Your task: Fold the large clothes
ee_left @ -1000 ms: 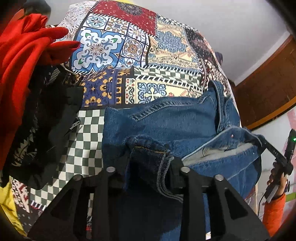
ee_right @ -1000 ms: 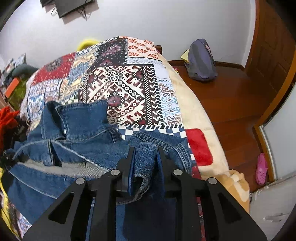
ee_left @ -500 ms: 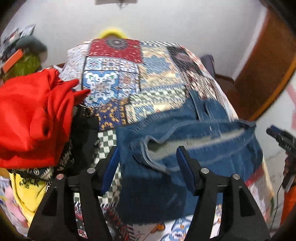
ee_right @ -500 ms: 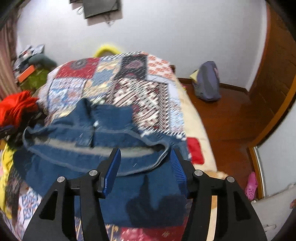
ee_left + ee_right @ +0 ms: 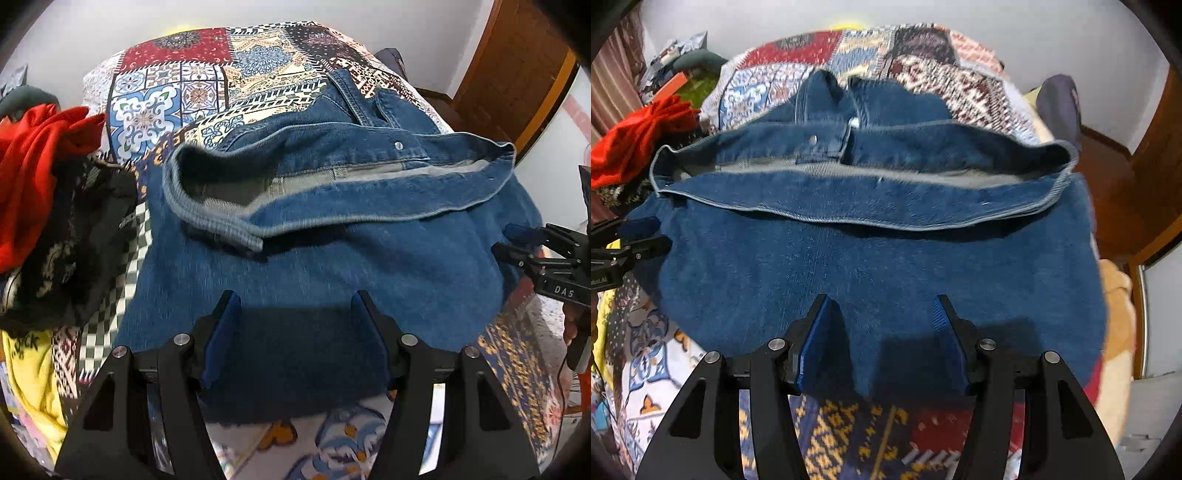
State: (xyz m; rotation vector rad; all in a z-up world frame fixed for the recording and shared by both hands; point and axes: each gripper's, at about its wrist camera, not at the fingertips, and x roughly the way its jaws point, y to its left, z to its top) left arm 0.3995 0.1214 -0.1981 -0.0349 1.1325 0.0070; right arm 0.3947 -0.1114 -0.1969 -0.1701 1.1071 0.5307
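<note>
Denim garment mid-blue, pale grey inside; bedspread multicolour patchwork prints; heap red, probably cloth.

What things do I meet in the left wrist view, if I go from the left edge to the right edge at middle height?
Red garment → dark patterned clothes → blue denim jeans → right gripper, which reaches in from the right edge.

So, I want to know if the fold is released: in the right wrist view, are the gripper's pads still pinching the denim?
No, the right gripper stands open over the denim garment, its blue pads apart and pressing nothing.
</note>
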